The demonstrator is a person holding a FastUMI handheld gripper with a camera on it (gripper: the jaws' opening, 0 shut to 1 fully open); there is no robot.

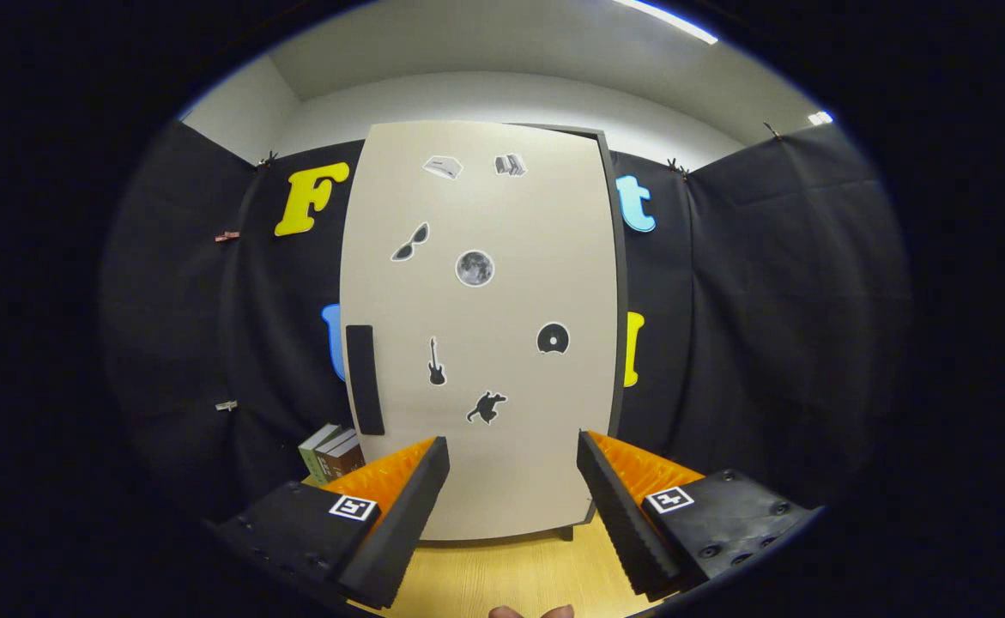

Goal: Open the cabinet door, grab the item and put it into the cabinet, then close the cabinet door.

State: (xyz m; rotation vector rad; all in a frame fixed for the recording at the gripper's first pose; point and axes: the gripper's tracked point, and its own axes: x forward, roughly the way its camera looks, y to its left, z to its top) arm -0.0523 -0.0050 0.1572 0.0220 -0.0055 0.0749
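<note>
I see the cabinet [481,326] standing straight ahead of me on the wooden worktop [502,575], near its back edge. The cabinet door [502,215] is flat against the front, so it looks shut. It has small stickers on it, and a dark handle [365,378] runs up and down near its left side.

My tongs [512,481] are spread wide apart, with nothing between them. They point at the low part of the door and do not touch it.

Some books [330,453] stand just left of the cabinet, by its bottom corner. They may be the item to put away, but I am not sure.

A shut door fits two stories: the job is early and the door needs opening, or the item is inside and the door is closed again. I cannot see inside, so I cannot tell which.
</note>
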